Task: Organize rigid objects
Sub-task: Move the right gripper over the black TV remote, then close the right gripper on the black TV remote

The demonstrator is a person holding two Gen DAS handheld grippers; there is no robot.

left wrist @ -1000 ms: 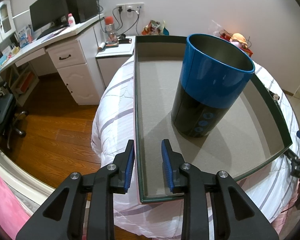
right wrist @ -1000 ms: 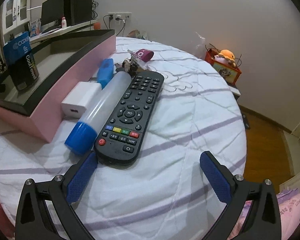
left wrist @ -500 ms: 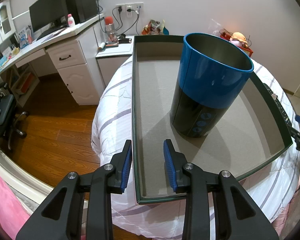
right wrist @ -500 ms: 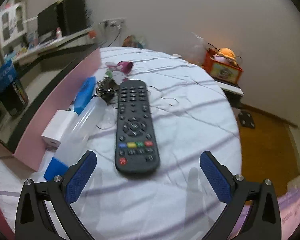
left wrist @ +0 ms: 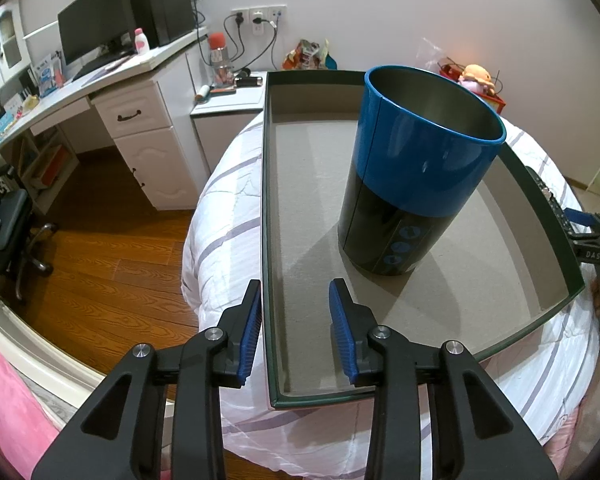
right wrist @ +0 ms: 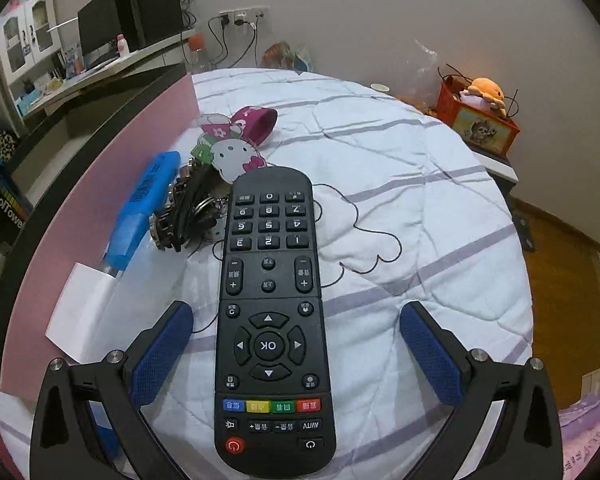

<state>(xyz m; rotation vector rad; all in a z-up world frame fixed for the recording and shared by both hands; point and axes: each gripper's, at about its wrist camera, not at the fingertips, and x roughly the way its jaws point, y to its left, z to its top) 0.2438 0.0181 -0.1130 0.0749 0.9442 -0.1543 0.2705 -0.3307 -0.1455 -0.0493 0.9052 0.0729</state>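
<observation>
A white quilted bedspread with purple stripes (right wrist: pixel 400 208) carries a shallow grey-lined box with a dark green rim and pink outer wall (left wrist: pixel 265 208). Only the left wrist view shows its floor, where a tall blue-and-black open-topped cylinder tin (left wrist: pixel 412 176) stands upright. The left gripper (left wrist: pixel 296 336) straddles the box's left wall; its jaws have just been opening, and whether the left pad touches the rim is unclear. Only the right wrist view shows the long black remote control (right wrist: pixel 272 320) lying between the wide-apart jaws of the right gripper (right wrist: pixel 296 354), untouched. A white block (right wrist: pixel 80 312) is partly hidden behind the left finger. Beside it lie a blue plastic stick (right wrist: pixel 144 208) and a hard-to-read dark keyring tangle (right wrist: pixel 188 216).
</observation>
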